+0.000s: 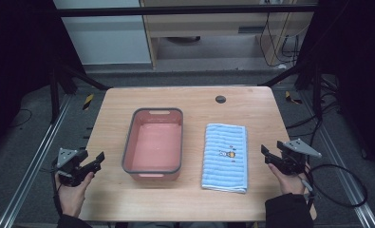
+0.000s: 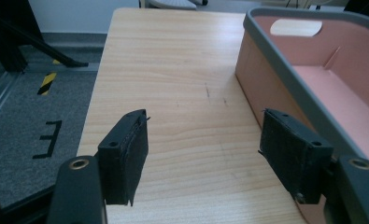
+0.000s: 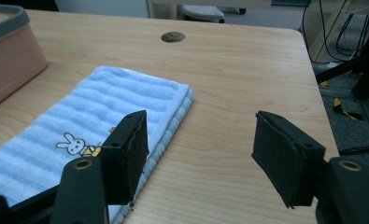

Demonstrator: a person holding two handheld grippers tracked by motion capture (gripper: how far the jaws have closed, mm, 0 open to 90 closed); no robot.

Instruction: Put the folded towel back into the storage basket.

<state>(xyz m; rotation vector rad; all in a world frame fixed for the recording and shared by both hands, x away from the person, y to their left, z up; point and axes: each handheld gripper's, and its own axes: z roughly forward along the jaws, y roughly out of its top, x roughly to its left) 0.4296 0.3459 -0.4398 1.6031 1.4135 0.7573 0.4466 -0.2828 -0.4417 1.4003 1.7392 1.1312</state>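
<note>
Risk first: folded blue striped towel (image 1: 225, 157) lies flat on the wooden table (image 1: 194, 97), just right of the pink plastic basin (image 1: 153, 144), not touching it. Likely job is towel into basin. It's a multi-layer fold, so a shallow edge pinch would probably catch the top layers alone and the fold would open mid-lift. Dragging it sideways could snag it on the basin's grey rim or shove the basin, which looks light.

Right gripper (image 1: 269, 156) is nearest, at the table's right edge beside the towel's near half, clear of the cloth. In the right gripper view its jaws are spread wide, nothing between them; the left jaw sits over the towel's (image 3: 79, 135) right edge, the right jaw over bare wood, so the approach lines up on the edge rather than the middle.

Left gripper (image 1: 96, 161) is low at the left edge, aimed at the basin's (image 2: 313, 70) near-left corner, jaws also wide apart and empty. Both hands hold their grippers roughly level, pointing inward.
</note>
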